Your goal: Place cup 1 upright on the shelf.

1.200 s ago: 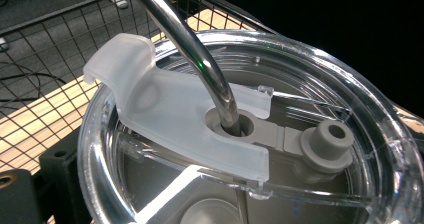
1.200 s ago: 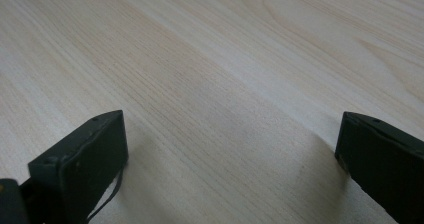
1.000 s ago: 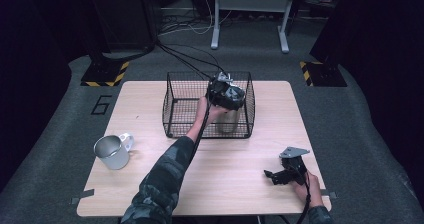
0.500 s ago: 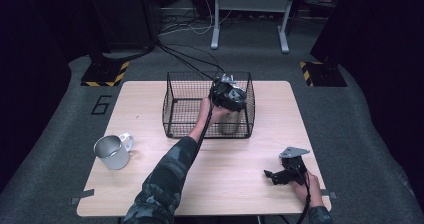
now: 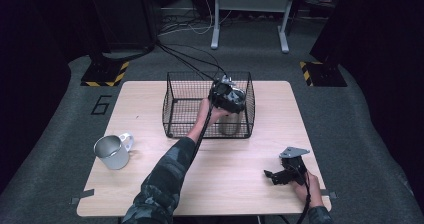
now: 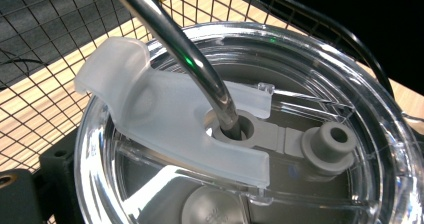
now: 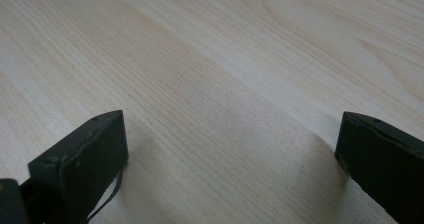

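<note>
A black wire basket stands at the back middle of the wooden table. Inside its right end stands a steel tumbler. My left gripper hovers right on top of it. The left gripper view looks straight down on the tumbler's clear lid, with a frosted flap and a bent metal straw through its hole. One black finger shows beside the rim; how the jaws stand is hidden. My right gripper rests open near the front right edge with only bare wood between its fingers.
A metal mug with a white handle stands at the table's front left. The left half of the basket holds nothing. Black cables run from the basket's back across the grey floor. Yellow-black striped feet sit at both back corners.
</note>
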